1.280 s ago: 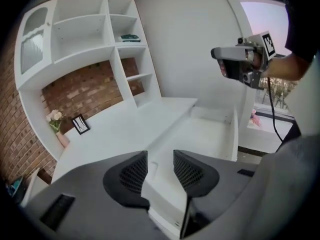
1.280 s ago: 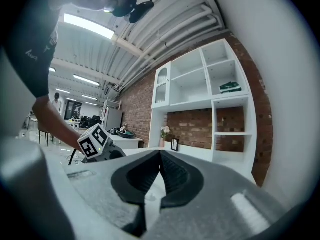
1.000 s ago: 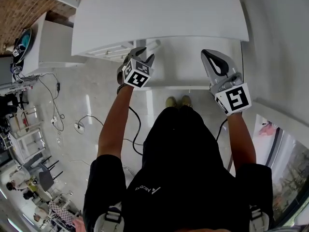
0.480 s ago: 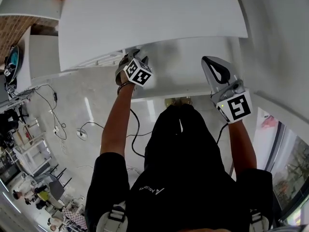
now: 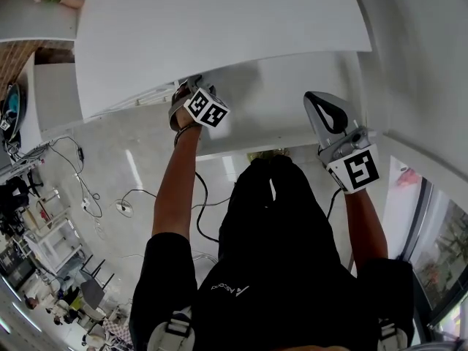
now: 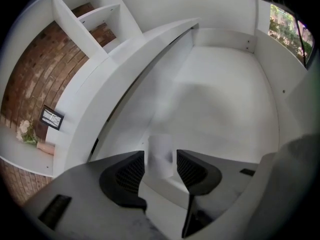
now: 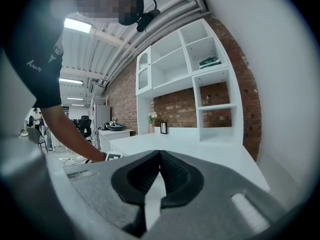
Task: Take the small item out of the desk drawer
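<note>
The white desk drawer (image 5: 292,97) stands pulled out under the desk top (image 5: 219,28). My left gripper (image 5: 187,91) reaches into the drawer's left end, its tips tucked below the desk edge. In the left gripper view a small white block (image 6: 161,153) stands upright on the drawer floor (image 6: 225,94), between the jaws of my left gripper (image 6: 160,170). The jaws are opening, with a gap on each side of the block. My right gripper (image 5: 320,102) hovers over the drawer's right end, shut with its tips touching and nothing in it (image 7: 159,170).
A framed picture (image 6: 51,118) and flowers (image 6: 26,132) sit on the desk's far left. A white shelf unit (image 7: 200,69) stands against a brick wall behind the desk. Cables (image 5: 88,189) trail on the floor at left. The person's feet show under the drawer front.
My left gripper has moved up and left, deeper under the desk edge into the drawer. The right gripper has hardly moved.
</note>
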Tool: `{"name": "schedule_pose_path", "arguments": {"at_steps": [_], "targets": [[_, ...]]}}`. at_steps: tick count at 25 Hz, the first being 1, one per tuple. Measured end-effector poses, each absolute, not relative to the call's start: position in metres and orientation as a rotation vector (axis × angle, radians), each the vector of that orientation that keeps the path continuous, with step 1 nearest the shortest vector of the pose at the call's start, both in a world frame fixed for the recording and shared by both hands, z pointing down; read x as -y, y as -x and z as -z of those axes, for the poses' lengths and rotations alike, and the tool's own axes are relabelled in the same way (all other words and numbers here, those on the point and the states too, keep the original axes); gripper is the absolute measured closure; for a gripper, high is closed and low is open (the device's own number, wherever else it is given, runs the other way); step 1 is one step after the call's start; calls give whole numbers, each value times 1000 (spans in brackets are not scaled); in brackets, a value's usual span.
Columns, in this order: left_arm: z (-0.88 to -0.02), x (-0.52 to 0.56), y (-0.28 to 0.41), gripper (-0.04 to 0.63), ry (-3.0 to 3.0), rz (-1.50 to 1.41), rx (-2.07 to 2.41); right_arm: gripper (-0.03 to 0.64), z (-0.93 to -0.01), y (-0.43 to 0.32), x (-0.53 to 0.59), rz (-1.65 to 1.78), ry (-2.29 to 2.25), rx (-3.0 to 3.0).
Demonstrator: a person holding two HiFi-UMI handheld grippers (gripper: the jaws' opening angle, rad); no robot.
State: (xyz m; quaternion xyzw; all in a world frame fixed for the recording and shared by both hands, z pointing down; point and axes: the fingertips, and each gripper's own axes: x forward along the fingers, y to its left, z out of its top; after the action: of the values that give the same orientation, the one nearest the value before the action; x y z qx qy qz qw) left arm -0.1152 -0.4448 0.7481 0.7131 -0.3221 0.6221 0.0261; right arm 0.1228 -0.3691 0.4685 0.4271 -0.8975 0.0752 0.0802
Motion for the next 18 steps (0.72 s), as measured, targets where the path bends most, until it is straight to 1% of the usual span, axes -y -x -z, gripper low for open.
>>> {"name": "schedule_pose_path", "arguments": {"at_steps": [8, 10, 12, 18], "targets": [[-766, 445, 122, 397, -2078, -2103, 954, 615, -477, -131, 369, -184, -1293, 2692], [-767, 446, 125, 412, -2066, -2130, 955, 615, -481, -133, 368, -197, -1293, 2680], [-767, 445, 126, 423, -2068, -2146, 952, 615, -484, -134, 368, -213, -1299, 2670], [-760, 438, 121, 428, -2118, -2113, 946, 615, -486, -137, 367, -210, -1308, 2671]]}}
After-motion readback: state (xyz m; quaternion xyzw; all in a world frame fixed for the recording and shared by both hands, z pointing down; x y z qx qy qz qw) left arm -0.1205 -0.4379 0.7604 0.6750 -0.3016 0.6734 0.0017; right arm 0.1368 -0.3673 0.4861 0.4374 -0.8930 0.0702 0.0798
